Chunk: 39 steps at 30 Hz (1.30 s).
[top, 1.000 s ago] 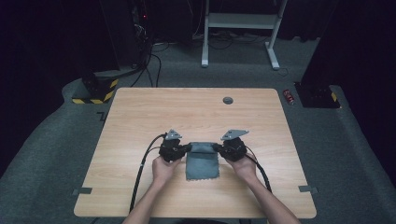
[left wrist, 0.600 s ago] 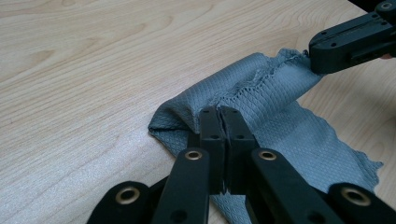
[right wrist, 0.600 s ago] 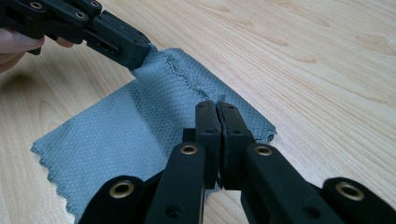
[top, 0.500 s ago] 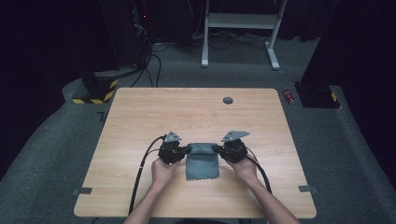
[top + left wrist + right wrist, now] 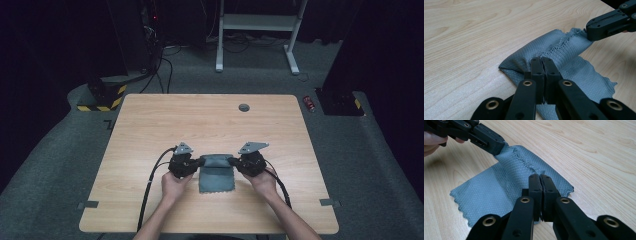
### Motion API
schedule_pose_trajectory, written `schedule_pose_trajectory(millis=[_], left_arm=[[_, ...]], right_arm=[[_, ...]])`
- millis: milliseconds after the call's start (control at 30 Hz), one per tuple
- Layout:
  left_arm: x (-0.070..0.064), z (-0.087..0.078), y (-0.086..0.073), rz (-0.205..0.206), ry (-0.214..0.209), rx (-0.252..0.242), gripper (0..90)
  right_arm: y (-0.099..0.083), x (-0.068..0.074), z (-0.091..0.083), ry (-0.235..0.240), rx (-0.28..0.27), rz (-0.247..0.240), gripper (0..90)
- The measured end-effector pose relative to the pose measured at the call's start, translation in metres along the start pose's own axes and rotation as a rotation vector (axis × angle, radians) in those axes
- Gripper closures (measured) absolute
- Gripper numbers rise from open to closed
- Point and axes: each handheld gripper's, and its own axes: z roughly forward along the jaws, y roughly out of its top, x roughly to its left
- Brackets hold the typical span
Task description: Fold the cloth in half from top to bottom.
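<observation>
Grey microfibre cloth [image 5: 216, 173] lies on the near half of the wooden table [image 5: 210, 120], directly between the two hands, already folded once, with its doubled far edge lifted slightly and the rest trailing flat toward the person. Left gripper [image 5: 196, 162] has its jaws pressed together on the left end of that far edge; in the left gripper view the jaws [image 5: 543, 65] meet with cloth [image 5: 564, 50] bunched between them. Right gripper [image 5: 234, 161] is the mirror case: jaws pinched tight on the right end of the same edge, seen closed on the fabric [image 5: 506, 175] in the right gripper view [image 5: 540, 182]. Each gripper's camera also catches the other gripper's black jaws biting the opposite corner [image 5: 599, 26] [image 5: 487, 141]. Key relation: the gripped edge runs left to right across the table, taut-ish between the two jaw tips, and the free body of the cloth lies on the person's side of that line, zigzag-cut hem nearest the table's front. Both hands are equally close; neither leads. Judgement: a fold is in hand, and the next move most likely carries the held edge toward the person over the trailing part, both grippers travelling together and level so the edge stays straight. Risk is one side slipping, or uneven pull skewing the fold. Small dark round fitting [image 5: 243, 107] sits far off near the table's back edge, well apart.
</observation>
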Motion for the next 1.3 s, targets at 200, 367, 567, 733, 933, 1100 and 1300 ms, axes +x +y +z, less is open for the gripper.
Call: schedule_pose_trajectory(millis=[200, 367, 567, 733, 933, 1100, 1300], left_arm=[[-0.004, 0.000, -0.003, 0.013, 0.011, 0.008, 88.3], [-0.006, -0.001, -0.005, 0.038, 0.022, 0.016, 88.3], [-0.009, -0.004, -0.006, 0.053, 0.022, 0.021, 88.3], [-0.013, -0.004, -0.008, 0.068, 0.030, 0.034, 88.2], [-0.014, -0.003, -0.014, 0.067, 0.025, 0.038, 88.2], [-0.017, -0.005, -0.018, 0.074, 0.029, 0.042, 88.0], [-0.020, -0.008, -0.028, 0.070, 0.021, 0.036, 87.9]], right_arm=[[-0.001, 0.002, -0.002, 0.006, -0.004, -0.008, 88.0], [-0.003, 0.005, -0.003, 0.013, -0.006, -0.005, 88.0], [-0.005, 0.008, -0.004, 0.020, -0.005, -0.012, 88.0], [-0.008, 0.010, -0.005, 0.025, 0.001, -0.012, 88.0], [-0.013, 0.012, -0.003, 0.033, 0.012, -0.004, 88.0], [-0.016, 0.018, -0.004, 0.031, 0.018, -0.029, 88.0], [-0.023, 0.028, -0.002, 0.027, 0.045, -0.069, 87.9]])
